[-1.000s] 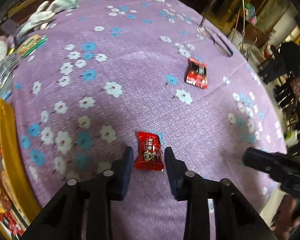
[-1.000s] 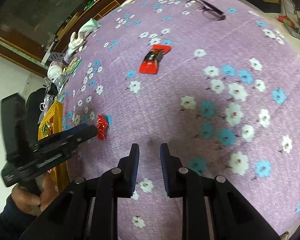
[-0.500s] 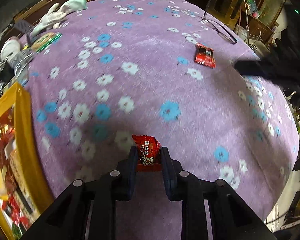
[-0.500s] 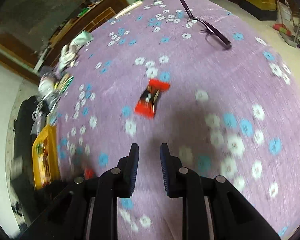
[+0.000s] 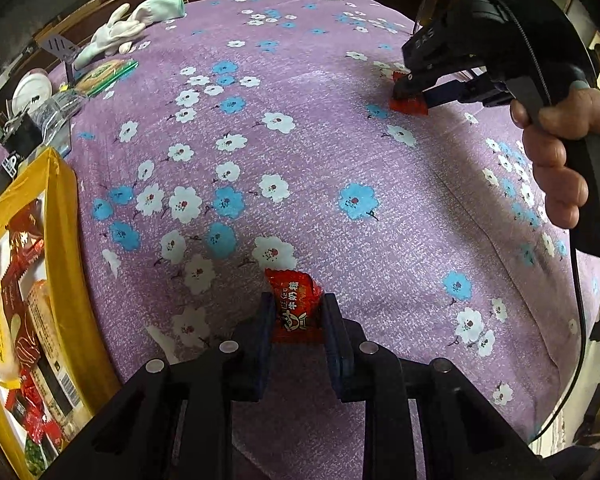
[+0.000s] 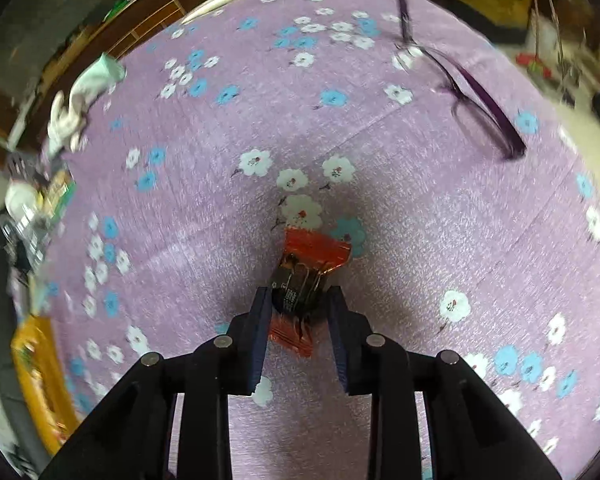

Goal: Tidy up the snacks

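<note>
— Since a second ago, both grippers have travelled: the left gripper point(image 5: 296, 312) has closed in on the small red candy point(image 5: 296, 306), and the right gripper point(image 6: 298, 312) has crossed the purple flowered tablecloth point(image 5: 320, 152) to the red snack bar point(image 6: 306, 280).

— Is the left one actually holding the candy?

— Yes. Its two fingers press the wrapper from both sides, and the candy sits at 6 o'clock in the left wrist view, just above the cloth or on it; I cannot tell which.

— And the right one?

— Its fingers straddle the snack bar with the bar between them. The left finger seems to touch the wrapper, but a gap shows on the other side, so I cannot tell whether it is clamped. That view is blurred.

— Where is the bar on the table?

— At 2 o'clock in the left wrist view, under the tip of the right gripper, which a hand point(image 5: 560, 152) grips by its handle.

— Anything else around?

— A yellow box point(image 5: 64, 248) of snacks at 9 o'clock, a white glove point(image 5: 132, 28) at 11 o'clock, and eyeglasses point(image 6: 472, 100) at 1 o'clock in the right wrist view.
</note>
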`<state>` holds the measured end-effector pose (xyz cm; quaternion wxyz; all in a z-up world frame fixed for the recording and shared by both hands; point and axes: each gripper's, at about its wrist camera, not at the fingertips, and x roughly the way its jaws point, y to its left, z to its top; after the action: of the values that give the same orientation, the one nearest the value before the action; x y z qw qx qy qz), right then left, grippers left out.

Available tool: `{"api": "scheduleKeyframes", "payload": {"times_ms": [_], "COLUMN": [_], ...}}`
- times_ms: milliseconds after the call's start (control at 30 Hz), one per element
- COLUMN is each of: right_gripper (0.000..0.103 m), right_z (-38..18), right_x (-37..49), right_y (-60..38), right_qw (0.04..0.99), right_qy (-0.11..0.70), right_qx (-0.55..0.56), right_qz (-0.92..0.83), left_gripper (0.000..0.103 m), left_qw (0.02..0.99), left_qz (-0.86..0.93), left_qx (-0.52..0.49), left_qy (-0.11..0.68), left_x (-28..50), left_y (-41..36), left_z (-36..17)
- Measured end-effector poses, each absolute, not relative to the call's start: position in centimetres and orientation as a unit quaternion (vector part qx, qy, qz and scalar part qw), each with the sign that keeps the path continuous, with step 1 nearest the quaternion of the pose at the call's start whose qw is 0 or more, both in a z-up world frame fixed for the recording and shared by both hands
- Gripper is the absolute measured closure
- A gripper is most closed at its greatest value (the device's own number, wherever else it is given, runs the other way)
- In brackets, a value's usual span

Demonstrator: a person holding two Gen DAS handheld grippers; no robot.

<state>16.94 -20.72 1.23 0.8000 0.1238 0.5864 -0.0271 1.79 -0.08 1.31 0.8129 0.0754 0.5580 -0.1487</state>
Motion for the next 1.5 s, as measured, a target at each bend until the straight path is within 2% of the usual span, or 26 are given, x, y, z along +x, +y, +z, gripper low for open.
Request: {"api": "scheduleKeyframes", "payload": {"times_ms": [133,300,500,667,1500], "right_gripper": [0.09,0.094,0.094,0.094,0.096], "right_z": [1.2,1.5,1.1,0.6,0.4], "right_x": [15.9,10.9,2.8,-0.7,-1.1], "right_y": [-20.0,-20.0,-19.9,-19.0,-19.1], "right_qw": [0.807,0.804,0.793,0.787,0.786], "right_qy": [0.584,0.58,0.582,0.585,0.586], "right_qx": [0.091,0.126,0.166,0.175,0.181], "right_qz": [-0.011,0.029,0.069,0.086,0.081], "left_gripper": [0.08,0.08,0.08,0.08,0.08], "left_qw": [0.813,0.814,0.813,0.813,0.816], "left_qz": [-0.149,-0.15,-0.152,-0.157,-0.161], "left_qx": [0.08,0.084,0.088,0.096,0.1], "left_qy": [0.557,0.555,0.555,0.553,0.546], "left_x": [2.2,2.5,2.4,1.8,2.0], "left_y": [-0.4,-0.6,-0.6,-0.9,-1.4], "left_z": [1.2,1.2,1.2,1.2,1.1]}}
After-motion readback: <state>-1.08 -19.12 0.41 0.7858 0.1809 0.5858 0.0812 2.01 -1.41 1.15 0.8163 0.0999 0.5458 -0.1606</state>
